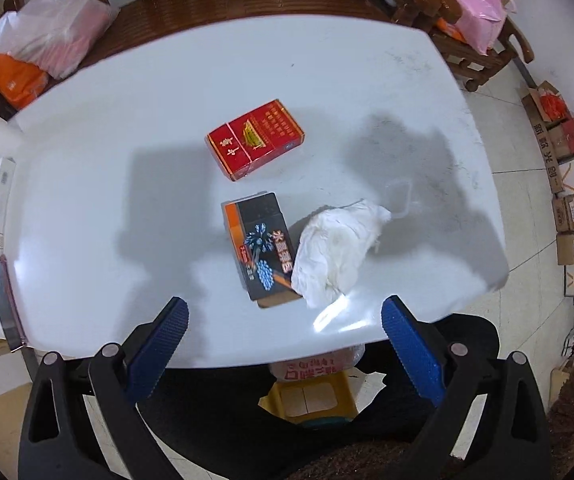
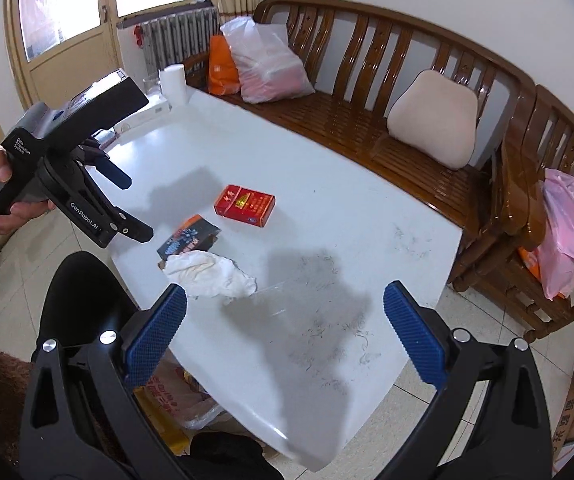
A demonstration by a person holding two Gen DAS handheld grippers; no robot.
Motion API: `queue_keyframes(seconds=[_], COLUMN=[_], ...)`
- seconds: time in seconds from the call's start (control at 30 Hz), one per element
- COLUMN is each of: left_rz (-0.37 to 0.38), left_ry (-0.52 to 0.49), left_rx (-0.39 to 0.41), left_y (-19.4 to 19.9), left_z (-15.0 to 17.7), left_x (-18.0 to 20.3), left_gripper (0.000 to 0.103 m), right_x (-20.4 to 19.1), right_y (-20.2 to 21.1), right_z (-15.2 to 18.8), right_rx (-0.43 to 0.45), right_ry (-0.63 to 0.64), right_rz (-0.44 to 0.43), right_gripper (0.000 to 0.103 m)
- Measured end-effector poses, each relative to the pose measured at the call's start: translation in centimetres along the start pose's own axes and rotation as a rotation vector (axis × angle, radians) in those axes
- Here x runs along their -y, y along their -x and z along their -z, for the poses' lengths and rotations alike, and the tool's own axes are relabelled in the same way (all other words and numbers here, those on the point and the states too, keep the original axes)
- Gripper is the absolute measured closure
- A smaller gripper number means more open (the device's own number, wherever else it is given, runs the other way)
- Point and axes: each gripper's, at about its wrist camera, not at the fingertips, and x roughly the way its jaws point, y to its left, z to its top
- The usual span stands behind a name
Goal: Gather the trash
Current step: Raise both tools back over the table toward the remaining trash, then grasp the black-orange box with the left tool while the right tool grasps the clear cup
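On the white table [image 1: 127, 168] lie a red cigarette pack [image 1: 255, 139], a black box with a fireworks print [image 1: 261, 245] and a crumpled white tissue [image 1: 337, 248] that leans on the box's right side. They also show in the right wrist view: pack [image 2: 244, 205], box [image 2: 189, 238], tissue [image 2: 211, 274]. My left gripper [image 1: 285, 316] is open and empty, above the table's near edge, just short of the box. It shows in the right wrist view [image 2: 137, 208] at the left. My right gripper [image 2: 285, 300] is open and empty, above the table right of the tissue.
A clear plastic wrapper [image 1: 399, 196] lies right of the tissue. A wooden bench [image 2: 367, 136] with a cushion [image 2: 433, 120] and plastic bags [image 2: 267, 60] runs along the table's far side. A bag of trash [image 2: 175, 404] sits under the table. Cardboard boxes [image 1: 567, 160] stand on the floor.
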Motion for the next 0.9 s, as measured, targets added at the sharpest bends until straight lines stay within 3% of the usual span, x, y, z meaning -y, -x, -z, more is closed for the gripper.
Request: queue_keyframes(seconds=[0.4, 0.9], left_rz=[-0.008, 0.009], left_ry=[0.041, 0.061], left_rx=[-0.086, -0.131], left_y=[-5.3, -9.0], left_z=[-2.9, -3.6], left_x=[-2.1, -3.2], left_gripper=[0.008, 0.008], right_x=[0.5, -1.0], right_y=[-6.5, -13.8], right_z=[-0.4, 1.9], right_rx=[-0.102, -0.27], right_ry=[0.054, 0.123], right_rz=[-0.053, -0.094], right_gripper=[0.007, 0.007])
